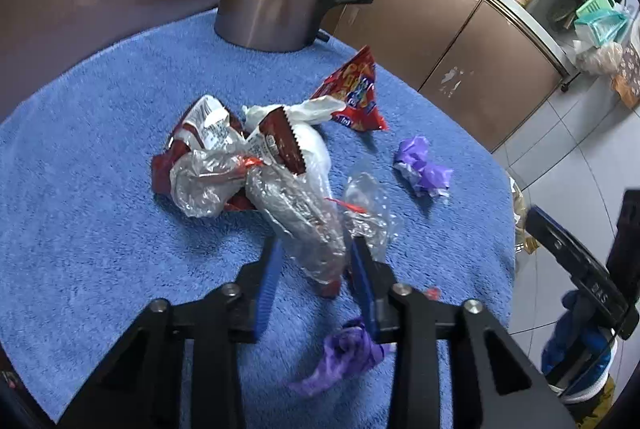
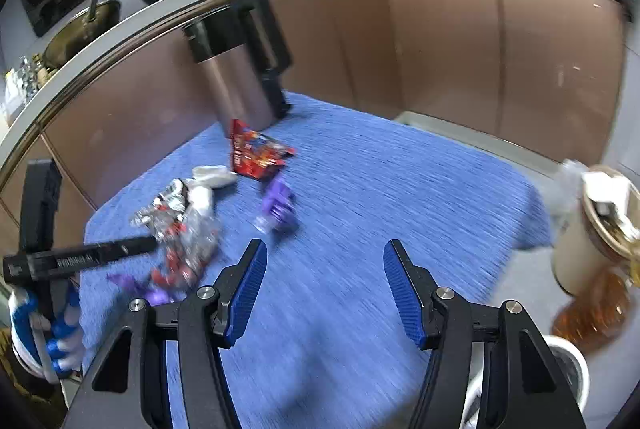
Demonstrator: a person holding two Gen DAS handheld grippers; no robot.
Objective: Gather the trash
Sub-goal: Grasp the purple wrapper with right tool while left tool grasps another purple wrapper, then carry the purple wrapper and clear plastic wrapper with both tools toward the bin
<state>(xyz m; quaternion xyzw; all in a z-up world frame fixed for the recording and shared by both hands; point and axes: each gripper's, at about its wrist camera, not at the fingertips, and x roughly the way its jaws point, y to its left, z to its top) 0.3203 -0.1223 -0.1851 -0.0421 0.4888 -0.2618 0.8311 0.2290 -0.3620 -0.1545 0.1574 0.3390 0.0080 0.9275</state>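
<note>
**Clear wrapper bracketed by the left tool, right tool empty**

Farthest left on the blue towel (image 1: 100, 149) that covers the worktop lies the heap of trash: red-and-silver wrappers (image 1: 208, 133) at its left, then a white bag (image 1: 316, 149), then a crumpled clear plastic wrapper (image 1: 304, 221) that trails toward the camera. The left tool (image 1: 314, 265) is set astride the near end of that wrapper, its blue pads partly drawn in; whether they already press the film cannot be told. For a sound pick, the pads are best kept low against the towel and closed fully on the bunched part, since thin film is judged likely to slip. A purple scrap (image 1: 348, 353) lies just under this tool and should be left clear of the pinch.

Further right, a red snack packet (image 1: 356, 93) and a second purple scrap (image 1: 422, 165) lie apart on the towel. The right tool (image 2: 324, 289) is held spread and empty over bare towel. At the far right a bin (image 2: 588, 229), already holding waste, stands beside the worktop.
</note>
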